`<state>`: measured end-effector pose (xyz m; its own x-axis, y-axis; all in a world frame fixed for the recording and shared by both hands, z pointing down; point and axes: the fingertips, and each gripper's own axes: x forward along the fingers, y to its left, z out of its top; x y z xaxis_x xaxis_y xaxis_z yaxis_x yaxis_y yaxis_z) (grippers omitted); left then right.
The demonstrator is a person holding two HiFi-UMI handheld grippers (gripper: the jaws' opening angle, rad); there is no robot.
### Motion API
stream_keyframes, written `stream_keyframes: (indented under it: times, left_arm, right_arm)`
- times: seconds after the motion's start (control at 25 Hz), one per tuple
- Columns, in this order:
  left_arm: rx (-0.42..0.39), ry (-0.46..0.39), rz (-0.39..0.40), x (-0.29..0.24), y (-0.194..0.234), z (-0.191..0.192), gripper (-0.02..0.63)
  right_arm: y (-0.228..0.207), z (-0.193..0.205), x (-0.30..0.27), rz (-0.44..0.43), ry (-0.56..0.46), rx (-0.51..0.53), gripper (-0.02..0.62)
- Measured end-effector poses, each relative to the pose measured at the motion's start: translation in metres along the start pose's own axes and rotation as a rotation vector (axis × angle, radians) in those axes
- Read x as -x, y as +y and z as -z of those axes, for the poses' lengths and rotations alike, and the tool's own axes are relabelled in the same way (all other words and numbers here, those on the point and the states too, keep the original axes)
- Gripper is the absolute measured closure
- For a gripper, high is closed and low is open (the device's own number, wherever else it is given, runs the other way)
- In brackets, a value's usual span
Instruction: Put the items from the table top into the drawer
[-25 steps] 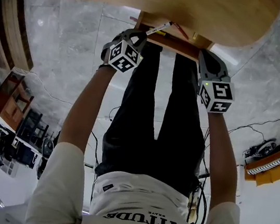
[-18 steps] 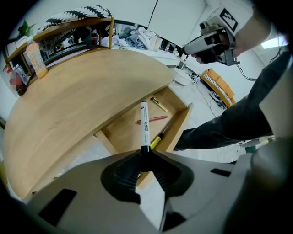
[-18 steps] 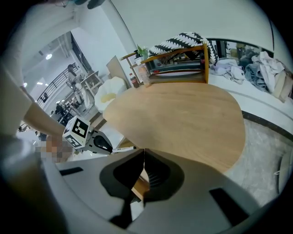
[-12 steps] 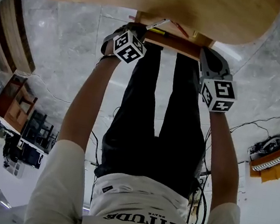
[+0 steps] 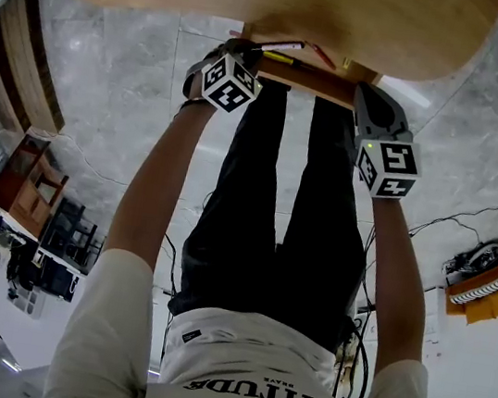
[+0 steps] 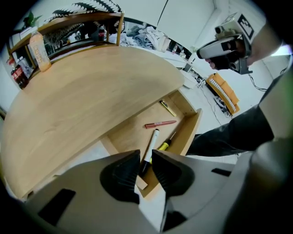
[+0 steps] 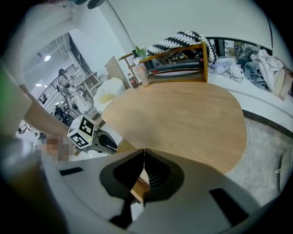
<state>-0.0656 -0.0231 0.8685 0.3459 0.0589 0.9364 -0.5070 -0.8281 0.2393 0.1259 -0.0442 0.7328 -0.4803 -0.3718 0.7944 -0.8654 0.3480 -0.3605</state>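
The left gripper [image 6: 145, 159] points steeply down over the open drawer [image 6: 191, 130], which is pulled out from under the wooden surface [image 6: 91, 100]. Its jaws stand narrowly apart and have just been opening. The dark end of a white marker [image 6: 152, 140] shows in the gap between them, and the pads do not seem to press on it. The gripper is probably held so low so that the marker is laid in the drawer rather than dropped.

The right gripper [image 7: 144, 153] has its jaws shut together on nothing. It sits at the drawer's corner on the person's right, perhaps to steady the drawer; I cannot tell whether it touches the wood.

Inside the drawer, the marker lies lengthwise near the front wall. A yellow-handled screwdriver [image 6: 165, 145] lies just beside it, a red pen [image 6: 160, 124] lies further in, and a small yellow pen [image 6: 167, 109] lies at the back. The task looks nearly done.
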Motion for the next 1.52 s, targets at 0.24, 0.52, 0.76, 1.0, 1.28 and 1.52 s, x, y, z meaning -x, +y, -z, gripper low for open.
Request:
stream_keyframes:
  times: [0.24, 0.52, 0.76, 1.0, 1.28, 1.52]
  left_arm:
    - [0.079, -0.069, -0.036, 0.03, -0.001, -0.009, 0.517]
    - [0.261, -0.196, -0.098, 0.107, 0.003, -0.025, 0.561]
    - [0.357, -0.287, -0.142, 0.193, 0.011, -0.041, 0.574]
    - [0.446, -0.371, -0.169, 0.288, 0.017, -0.051, 0.583]
    - [0.444, -0.512, -0.187, 0.38, 0.022, -0.064, 0.584]
    - [0.44, -0.606, -0.168, 0.44, 0.013, -0.072, 0.584]
  right_arm:
    - [0.005, -0.015, 0.015, -0.001, -0.014, 0.031, 0.575]
    - [0.029, -0.049, 0.05, 0.0, -0.037, 0.074, 0.575]
    - [0.061, -0.092, 0.096, 0.003, -0.084, 0.105, 0.575]
    - [0.091, -0.123, 0.14, 0.019, -0.124, 0.132, 0.575]
    - [0.128, -0.165, 0.183, 0.027, -0.181, 0.172, 0.575]
    - [0.148, -0.186, 0.222, 0.078, -0.238, 0.177, 0.575]
